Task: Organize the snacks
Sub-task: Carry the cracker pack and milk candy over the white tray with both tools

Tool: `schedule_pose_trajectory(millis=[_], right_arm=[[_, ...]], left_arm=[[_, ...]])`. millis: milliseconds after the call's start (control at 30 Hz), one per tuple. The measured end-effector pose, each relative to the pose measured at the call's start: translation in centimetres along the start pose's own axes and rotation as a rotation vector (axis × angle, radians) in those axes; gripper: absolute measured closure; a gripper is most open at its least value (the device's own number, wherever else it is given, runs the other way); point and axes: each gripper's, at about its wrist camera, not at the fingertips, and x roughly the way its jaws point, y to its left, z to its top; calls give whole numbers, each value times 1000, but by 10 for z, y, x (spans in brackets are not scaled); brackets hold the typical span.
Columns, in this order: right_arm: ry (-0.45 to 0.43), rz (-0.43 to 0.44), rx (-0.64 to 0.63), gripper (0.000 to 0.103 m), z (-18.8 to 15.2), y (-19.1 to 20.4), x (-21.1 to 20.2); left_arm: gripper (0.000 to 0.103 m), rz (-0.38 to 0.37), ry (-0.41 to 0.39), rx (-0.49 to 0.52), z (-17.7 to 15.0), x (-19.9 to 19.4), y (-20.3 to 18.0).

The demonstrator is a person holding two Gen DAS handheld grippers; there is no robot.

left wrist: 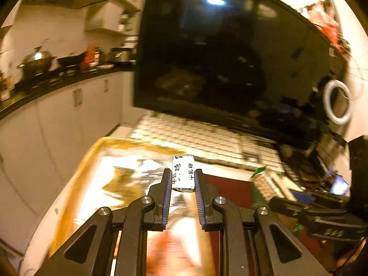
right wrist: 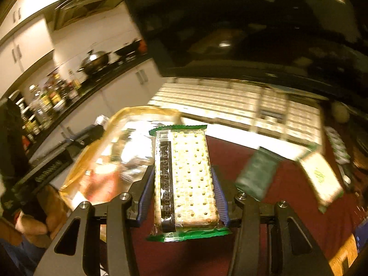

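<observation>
My left gripper is shut on a small white candy bar printed with black characters and paw prints; the bar sticks out past the fingertips. It hangs over a gold-rimmed tray of shiny wrapped snacks. My right gripper is shut on a cracker packet in clear wrap with green ends, held lengthwise between the blue pads. That packet also shows at the right of the left wrist view. In the right wrist view the tray lies to the left of the packet.
Two more green snack packets lie blurred on the dark red cloth. Behind it are a white keyboard and a big black screen. A kitchen counter with pots runs along the left. A hand shows low left.
</observation>
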Motion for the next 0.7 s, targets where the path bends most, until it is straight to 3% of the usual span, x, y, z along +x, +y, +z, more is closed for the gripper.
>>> schedule_pose_trajectory(millis=[300,700], right_arm=[[96,61,-16,56,31,45,71],[180,56,-8,56,40,57,128]], left_arm=[[84,76,88,-78,-12,19,46],[84,94,163,-74,-13,37,49]])
